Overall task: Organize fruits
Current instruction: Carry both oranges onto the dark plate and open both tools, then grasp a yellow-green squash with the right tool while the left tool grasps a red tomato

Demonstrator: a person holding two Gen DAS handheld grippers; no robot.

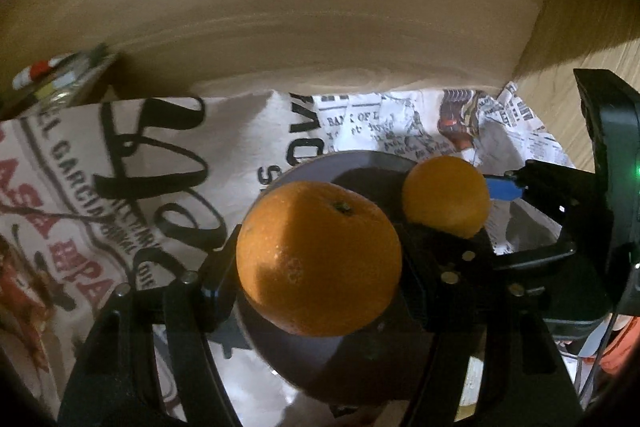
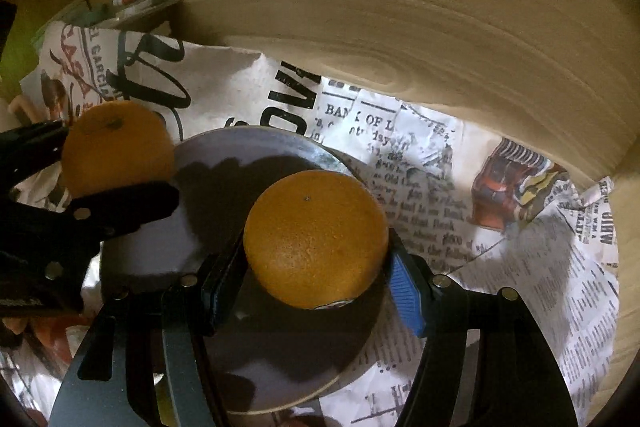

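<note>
The printed newspaper sheet (image 2: 460,183) covers the table and runs to the far wall; on it lies one round grey plate (image 2: 248,163), and both grippers hang over that plate with fruit. I count two oranges, two grippers, one plate (nothing else among the fruit shows).

The left gripper (image 1: 320,263) is clamped on the left orange (image 1: 318,259), its pads pressing the fruit's sides, with the plate (image 1: 360,167) directly beneath. The right gripper (image 2: 316,263) grasps the right orange (image 2: 316,239) in the same way, above the plate's near right part. In the right wrist view the left gripper's orange hangs at the plate's left edge, so the two fruits sit side by side, near each other but apart.

The step in hand looks like setting both oranges down on the plate. To do it well, I would lower each until the fruit rests on the grey surface before letting go, since a round orange released from above is likely to roll off the shallow rim. Keeping the two apart should stop one knocking the other.
</note>
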